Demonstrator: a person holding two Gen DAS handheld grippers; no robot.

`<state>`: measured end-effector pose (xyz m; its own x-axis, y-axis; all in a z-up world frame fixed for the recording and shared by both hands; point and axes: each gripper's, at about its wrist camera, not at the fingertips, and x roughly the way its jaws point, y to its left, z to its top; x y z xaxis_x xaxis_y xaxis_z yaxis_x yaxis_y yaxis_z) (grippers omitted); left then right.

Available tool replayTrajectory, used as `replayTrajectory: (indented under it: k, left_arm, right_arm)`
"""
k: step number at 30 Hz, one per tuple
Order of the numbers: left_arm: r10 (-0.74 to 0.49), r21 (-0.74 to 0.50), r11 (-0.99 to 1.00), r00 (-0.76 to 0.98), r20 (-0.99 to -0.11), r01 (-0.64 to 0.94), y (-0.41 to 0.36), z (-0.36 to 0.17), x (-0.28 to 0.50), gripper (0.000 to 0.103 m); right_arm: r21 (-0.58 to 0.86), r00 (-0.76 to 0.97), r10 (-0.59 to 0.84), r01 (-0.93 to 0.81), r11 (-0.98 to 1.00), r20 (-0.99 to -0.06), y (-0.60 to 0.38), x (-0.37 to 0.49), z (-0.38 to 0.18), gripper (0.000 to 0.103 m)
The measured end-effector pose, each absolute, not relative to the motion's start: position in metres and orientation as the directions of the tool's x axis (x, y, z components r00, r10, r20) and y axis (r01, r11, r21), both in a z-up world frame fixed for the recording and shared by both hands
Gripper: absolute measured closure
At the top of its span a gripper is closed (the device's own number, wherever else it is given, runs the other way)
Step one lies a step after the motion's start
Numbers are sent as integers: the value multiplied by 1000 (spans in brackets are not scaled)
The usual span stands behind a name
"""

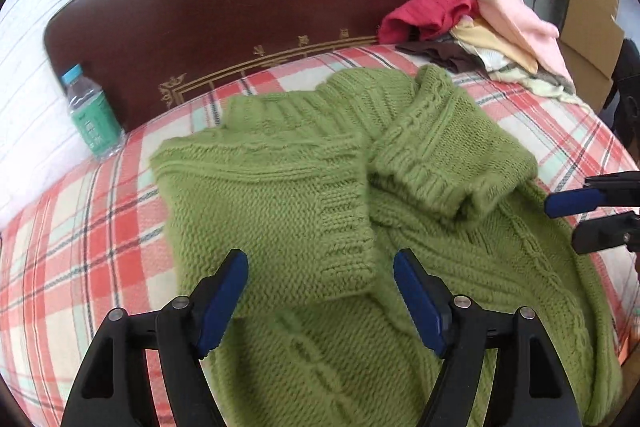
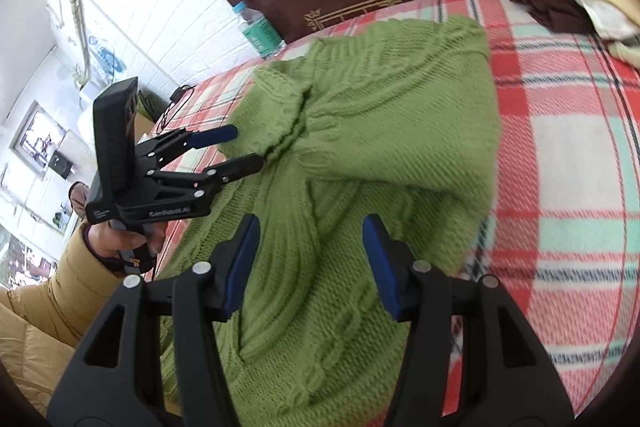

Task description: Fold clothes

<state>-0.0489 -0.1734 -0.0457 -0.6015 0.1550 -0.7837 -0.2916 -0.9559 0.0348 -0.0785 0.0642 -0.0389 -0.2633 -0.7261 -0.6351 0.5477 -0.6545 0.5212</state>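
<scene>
At the bottom of the left wrist view the left gripper hangs over the green knit sweater, its blue-padded fingers spread apart and grasping nothing. The right gripper sits the same way at the bottom of its own view, fingers wide and empty above the knit.

The sweater lies across the middle of both frames on the plaid blanket of the bed, body spread out with both sleeves already turned in over the chest. The left sleeve's ribbed cuff lies just ahead of the left gripper; the right sleeve is bunched toward centre right.

The chunky cable knit looks thick, soft and fairly heavy for a garment, so it will likely sag and stretch if lifted from one point, though its texture should resist slipping. A sound hold would be the hem corners or side edges, pinching through both layers, one gripper per side.

Farther off, a plastic water bottle stands at left against the dark wooden headboard, and a pile of clothes fills the upper right.
</scene>
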Motion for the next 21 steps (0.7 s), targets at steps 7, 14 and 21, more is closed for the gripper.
replayTrajectory:
  k: [7, 14, 21]
  left_arm:
    - [168, -71, -980, -590, -789, -184, -216, -46, -49, 22]
    - [279, -205, -960, -586, -760, -192, -228, -41, -36, 22]
    - [322, -292, -946, -515, -794, -141, -252, -62, 4, 21]
  right_arm:
    - [510, -227, -739, 595, -620, -634, 29, -89, -40, 47]
    - [492, -259, -715, 574, -654, -649, 51, -77, -41, 47]
    - [449, -278, -626, 497, -743, -729, 101, -40, -56, 47]
